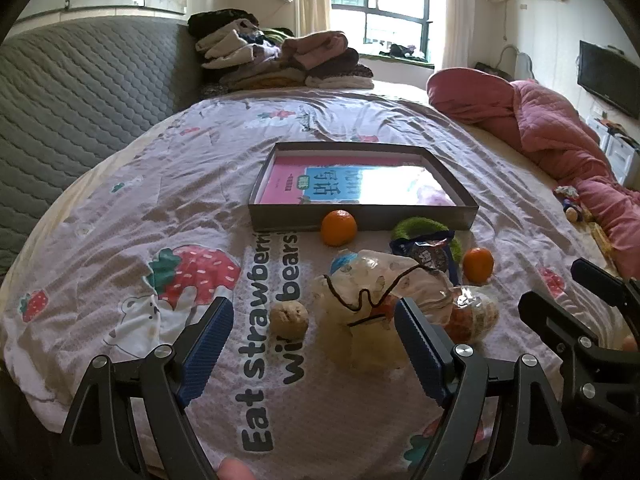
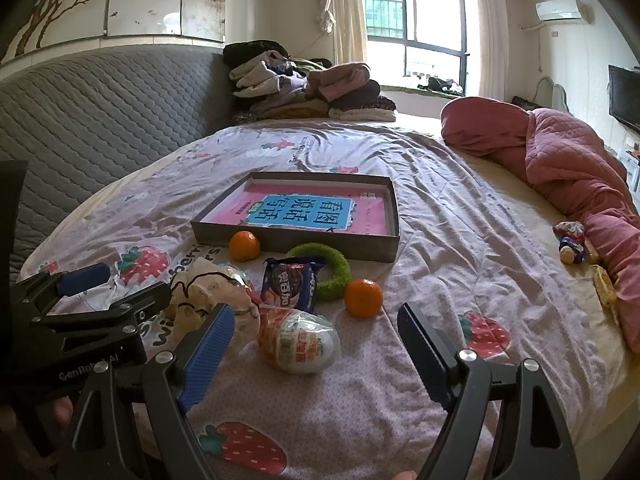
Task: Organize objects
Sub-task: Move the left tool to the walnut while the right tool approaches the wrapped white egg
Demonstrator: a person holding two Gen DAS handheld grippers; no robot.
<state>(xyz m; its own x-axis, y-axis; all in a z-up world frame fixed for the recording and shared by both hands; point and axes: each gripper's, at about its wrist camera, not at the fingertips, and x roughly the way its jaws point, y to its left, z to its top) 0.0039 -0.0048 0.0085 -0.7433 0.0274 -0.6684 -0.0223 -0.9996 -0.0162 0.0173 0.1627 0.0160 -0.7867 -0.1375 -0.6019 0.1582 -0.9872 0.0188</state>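
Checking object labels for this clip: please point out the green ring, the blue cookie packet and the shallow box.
green ring (image 2: 339,268), right wrist view, on its right-hand arc.
blue cookie packet (image 2: 291,285), right wrist view, on its printed front.
shallow box (image 2: 296,242), right wrist view, on its near wall.

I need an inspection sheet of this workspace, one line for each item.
Surface: strawberry-print bedsheet, wrinkled.
Job's things: grey shallow cardboard box holding a pink-and-blue book; two oranges, green fuzzy ring, blue cookie packet, foil-wrapped egg-shaped toy, clear crumpled plastic bag, beige round lump lie outside the box.
Clutter: small toys beside pink quilt.
Grippers: left gripper, right gripper, fingers apart, empty.
Cables: nothing seen.
Surroundings: folded clothes pile, window.
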